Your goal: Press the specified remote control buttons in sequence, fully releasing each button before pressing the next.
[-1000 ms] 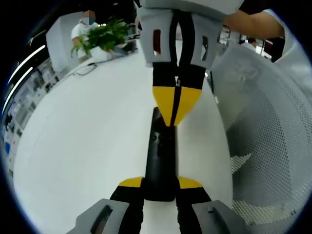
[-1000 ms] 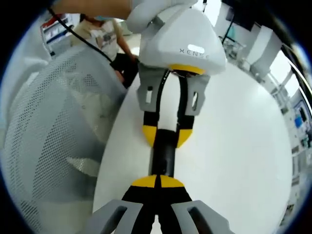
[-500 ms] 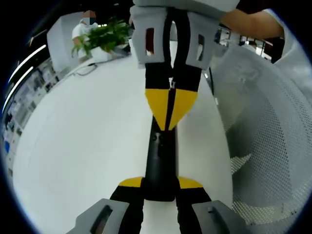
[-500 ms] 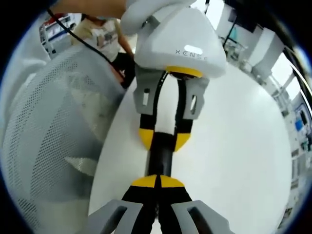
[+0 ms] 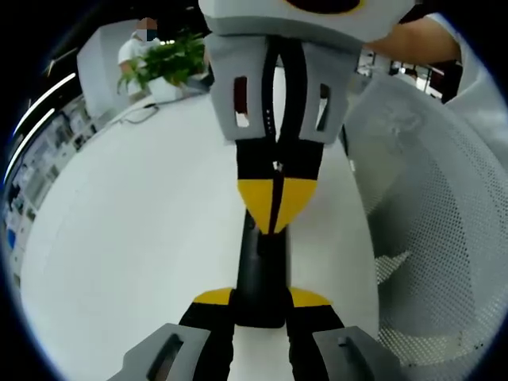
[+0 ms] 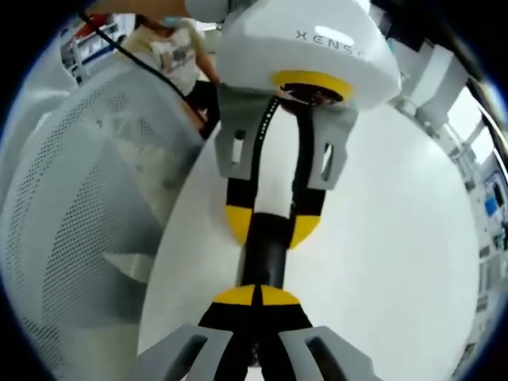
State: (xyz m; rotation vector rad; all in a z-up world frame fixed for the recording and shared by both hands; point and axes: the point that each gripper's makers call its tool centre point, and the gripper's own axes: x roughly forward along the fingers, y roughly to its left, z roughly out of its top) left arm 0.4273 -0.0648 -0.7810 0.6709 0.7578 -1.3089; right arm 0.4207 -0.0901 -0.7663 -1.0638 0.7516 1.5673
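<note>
1. The left gripper [image 5: 259,300] is clamped on the near end of a black remote control [image 5: 259,266]; in the left gripper view its two yellow-tipped jaws are seen pressed against either side of the remote's body.
2. The right gripper [image 6: 257,295] is seen with its jaws pushed together, yellow tips meeting with no gap, in the right gripper view.
3. In the left gripper view the right gripper [image 5: 274,213] comes down from the top with its closed tip set on the upper face of the remote, toward the far end. Contact looks made, though which button sits under it can't be told.
4. In the right gripper view the left gripper [image 6: 266,226] is seen from the opposite side, its yellow pads flanking the remote control [image 6: 265,254], which runs lengthwise between the two tools.
5. The remote is held just over a white table [image 5: 143,230]. Whether it's resting on the surface can't be told.
6. A white perforated mesh thing [image 5: 432,214] is beside the table, and a green plant [image 5: 163,59] is seen at the far edge.
</note>
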